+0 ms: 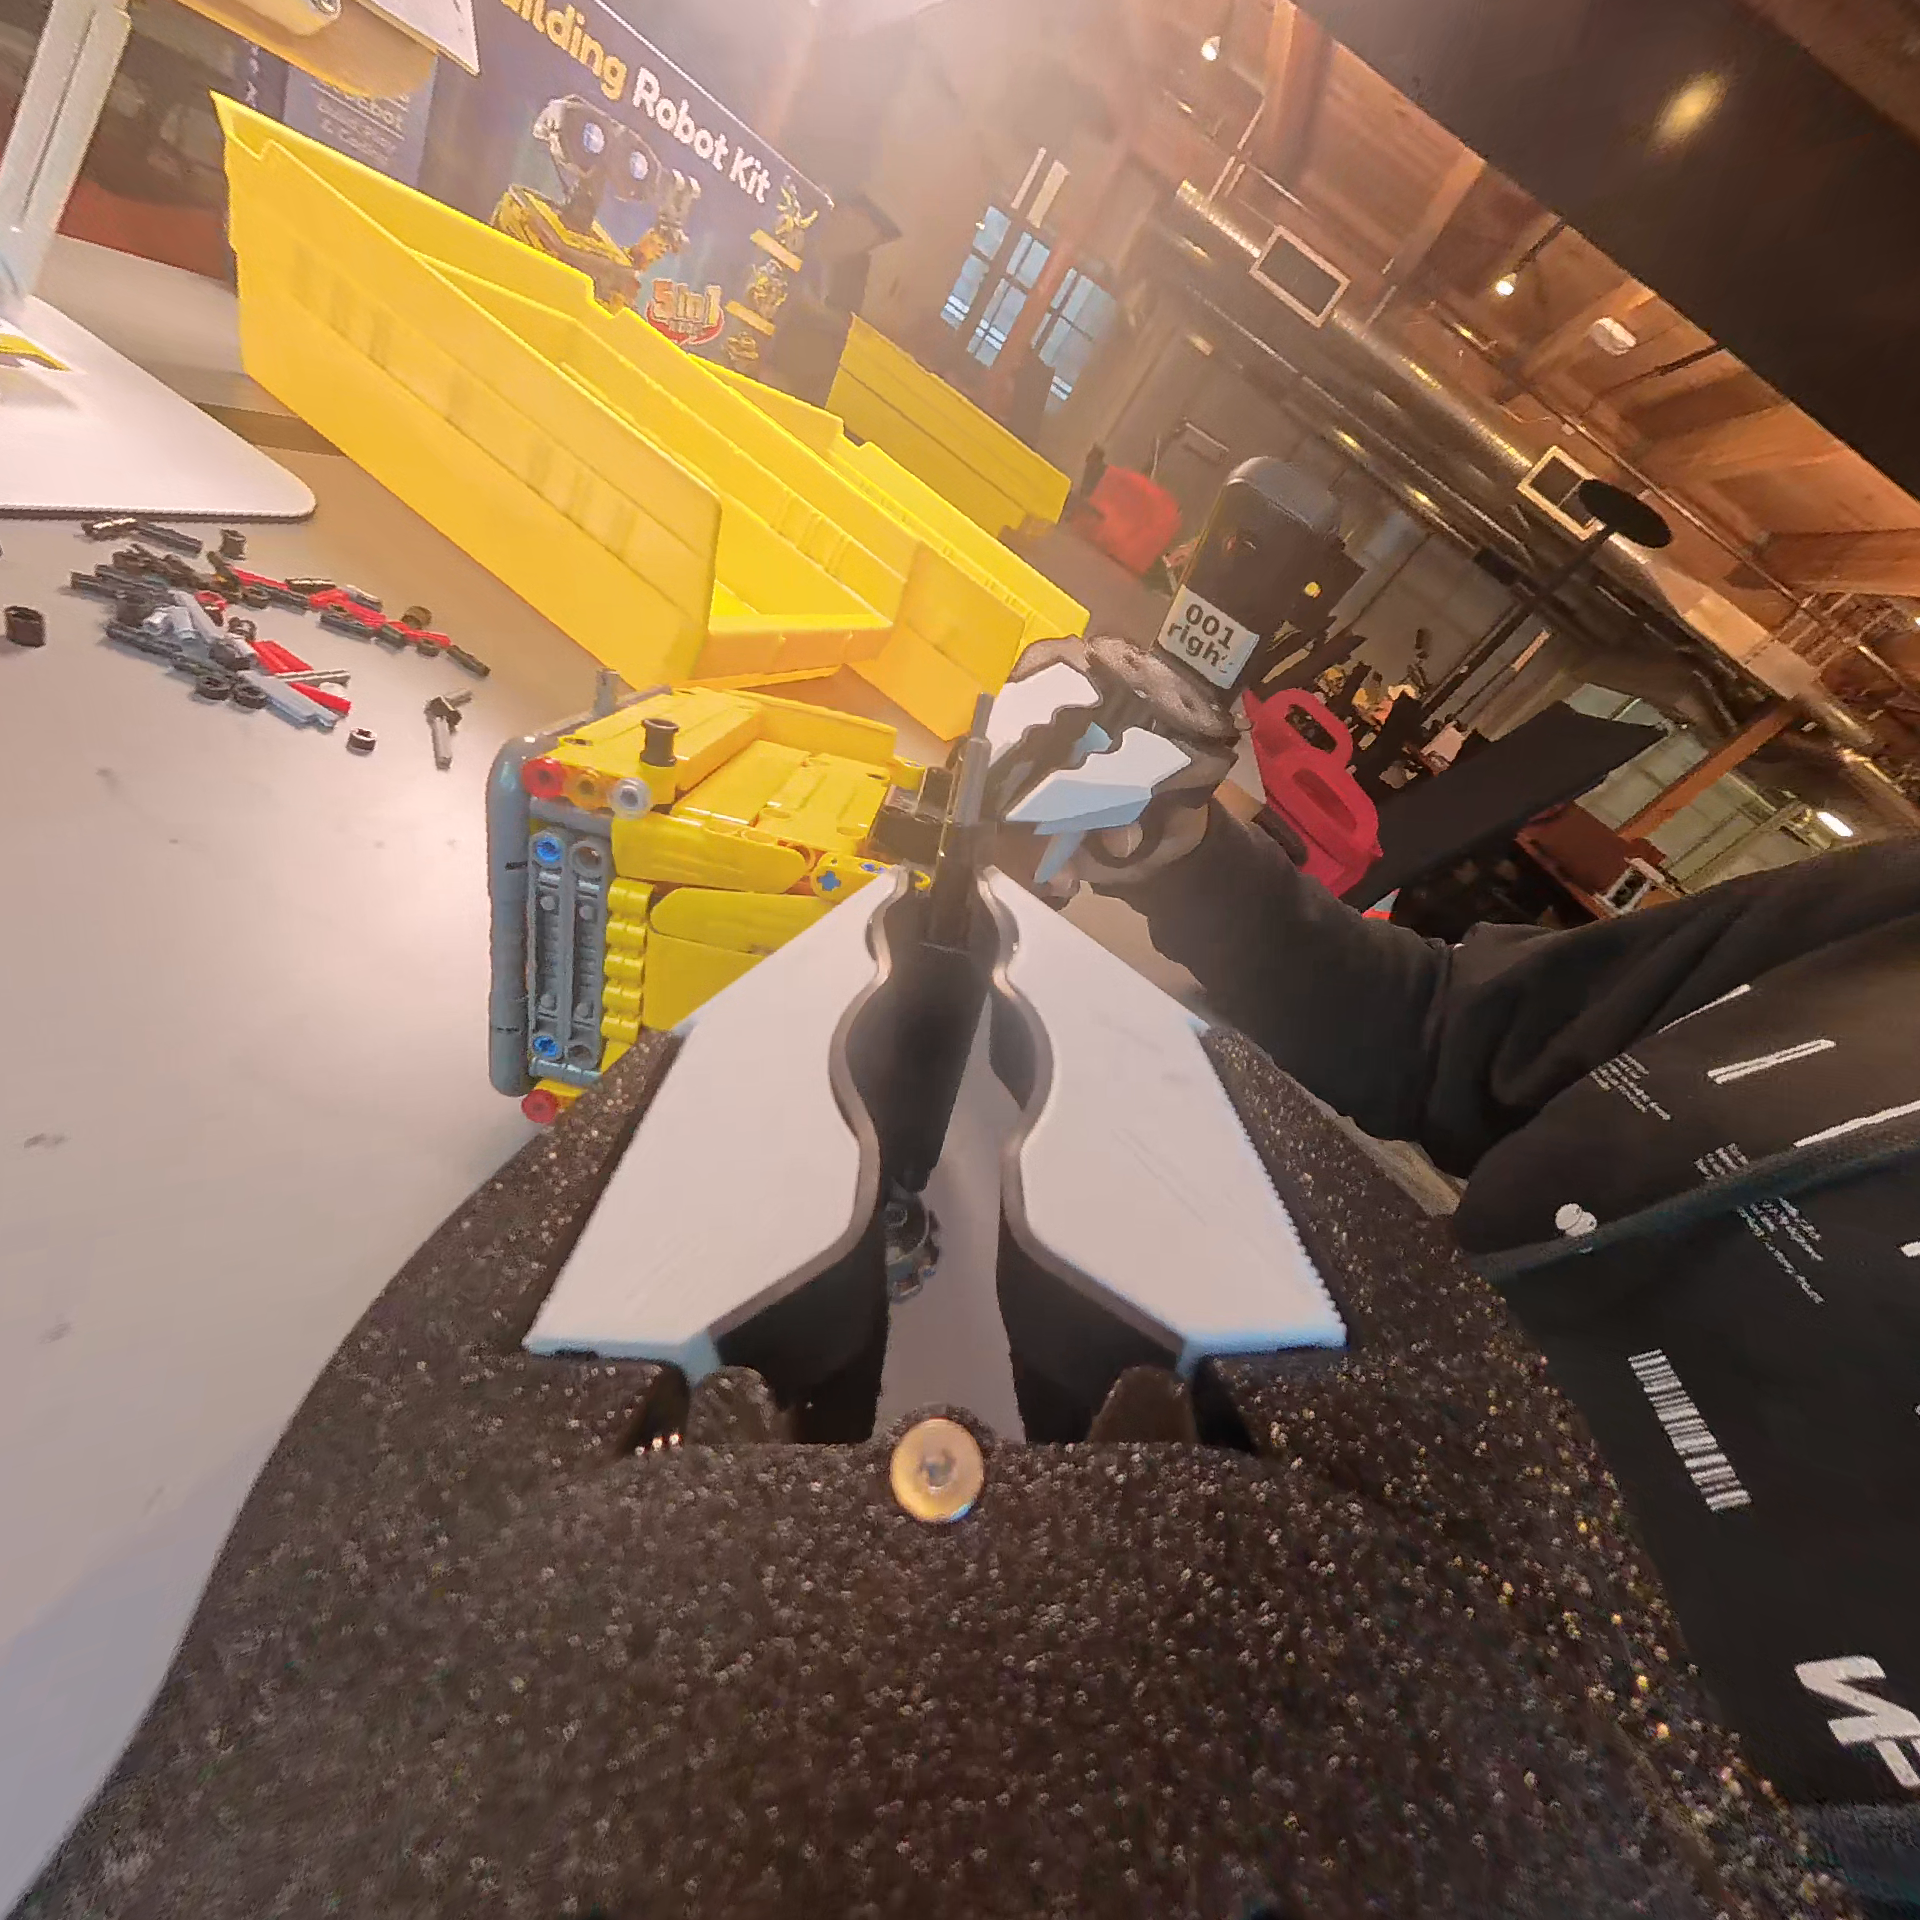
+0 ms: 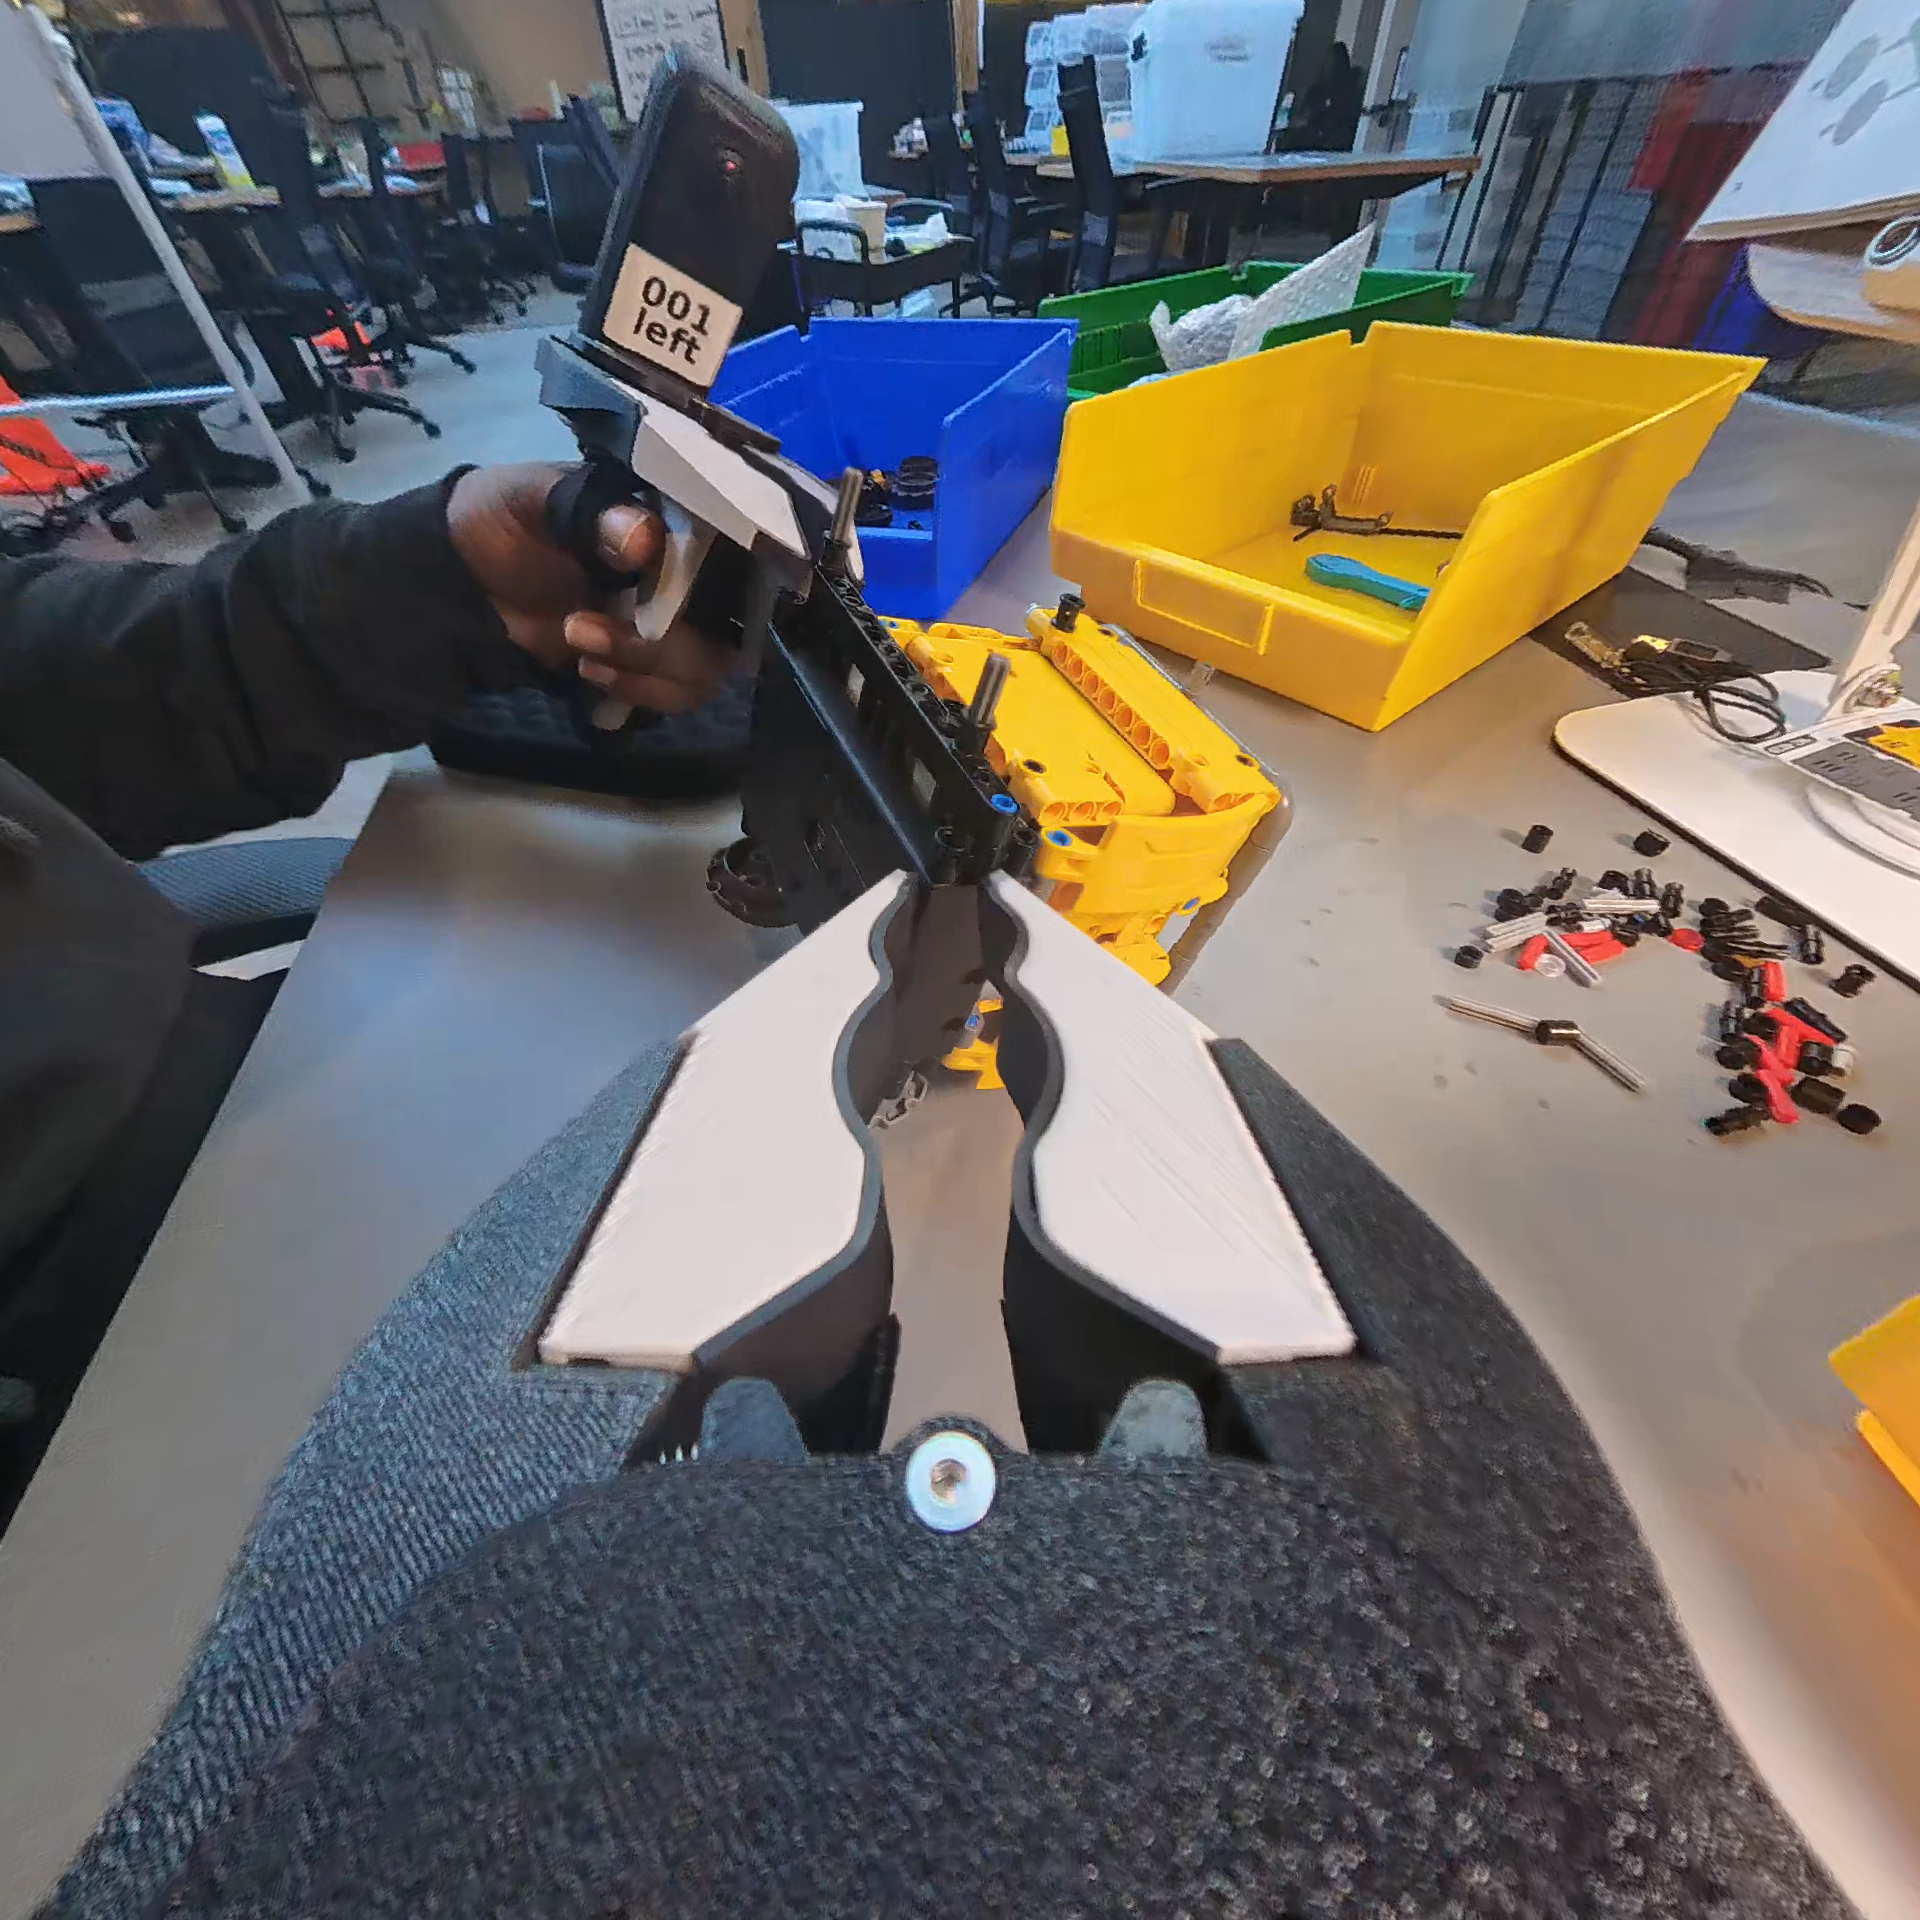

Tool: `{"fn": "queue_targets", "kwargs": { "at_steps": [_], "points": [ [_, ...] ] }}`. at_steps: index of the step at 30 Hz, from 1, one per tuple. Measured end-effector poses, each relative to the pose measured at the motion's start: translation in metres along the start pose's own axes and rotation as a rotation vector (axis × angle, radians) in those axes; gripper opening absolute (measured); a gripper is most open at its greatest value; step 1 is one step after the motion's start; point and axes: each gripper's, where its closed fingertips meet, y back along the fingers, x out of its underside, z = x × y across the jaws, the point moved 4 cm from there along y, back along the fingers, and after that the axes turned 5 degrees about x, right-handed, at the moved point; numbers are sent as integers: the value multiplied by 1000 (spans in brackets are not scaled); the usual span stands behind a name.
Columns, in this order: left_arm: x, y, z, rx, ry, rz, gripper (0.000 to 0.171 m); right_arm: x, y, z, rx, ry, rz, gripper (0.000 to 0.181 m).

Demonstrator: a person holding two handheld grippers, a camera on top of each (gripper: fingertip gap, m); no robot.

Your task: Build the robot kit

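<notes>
The yellow-and-black brick model (image 2: 1049,758) is sitting dead ahead of both grippers; left gripper (image 1: 940,894) and right gripper (image 2: 951,883) are both clamping, apparently, opposite ends of its black beam (image 2: 894,707).

the yellow and black brick model (image 2: 1101,769) sits on the grey table (image 2: 1455,1195). the yellow plastic bin (image 2: 1382,520) is behind it, the blue plastic bin (image 2: 925,436) left of that, small loose bricks (image 2: 1683,966) on the right.
</notes>
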Motion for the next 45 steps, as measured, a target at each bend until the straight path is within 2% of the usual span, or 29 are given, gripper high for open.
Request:
{"fn": "queue_targets", "kwargs": {
  "at_steps": [6, 11, 19, 25, 32, 38, 42, 45],
  "points": [
    [17, 14, 0, -95, -74, 115, 20, 4, 0, 2, -12, -6, -28, 14],
    [36, 6, 1, -154, -126, 223, 27, 7, 0, -1, -9, -8, -23, 17],
    [30, -2, 7, -199, -150, 217, 20, 10, -1, -1, 32, -15, -36, 18],
    [27, -2, 13, -190, -98, 201, 18, 9, -2, -6, 70, -43, -58, 14],
    [24, 0, 18, -151, -38, 210, 17, 11, -1, -9, 85, -35, -48, 19],
    [29, 1, 19, -137, -40, 254, 33, 17, -8, -4, 37, -67, -4, 26],
    [31, -3, 24, -157, -67, 307, 34, 18, -12, -2, 35, -61, 9, 27],
    [34, -9, 24, -153, -100, 342, 26, 17, -14, -8, 76, -80, 0, 24]
  ]
}}
